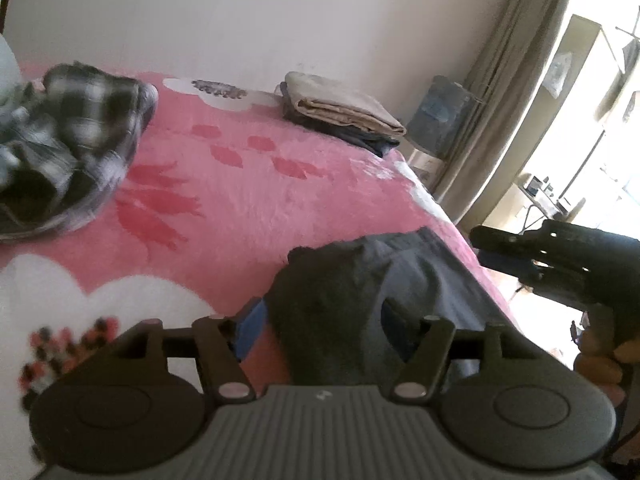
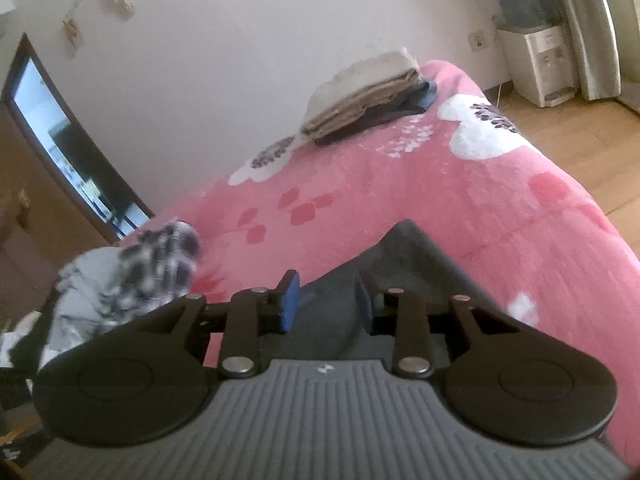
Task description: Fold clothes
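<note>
Bed (image 1: 248,200) w/ pink flowered blanket fills most of both views; wall behind it, curtain (image 1: 500,92) and bright window at right in left-wrist view.

Plaid pile (image 1: 68,148) — unfolded, blurred — lies far left on the bed; in right-wrist view it sits at the left edge (image 2: 156,268) over some pale grey cloth.

Folded stack (image 1: 340,112), beige on top of dark items, sits at the far side near the wall, well apart from the plaid pile (image 2: 368,92).

Dark grey garment (image 1: 360,292) lies at the near right edge of the bed, bunched up between the left gripper's fingers; in right view it's a flat pointed shape (image 2: 400,272) under the right gripper.

Left gripper (image 1: 324,328): fingers wide, cloth heaped in the gap — can't tell if pads actually pinch it.

Right gripper (image 2: 327,300): fingers narrow but apart, blue pads over the garment, not clamped on it. Seen from left view (image 1: 500,246) it hovers off the bed's right edge.

Water dispenser (image 2: 540,60) on wood floor, far right.
</note>
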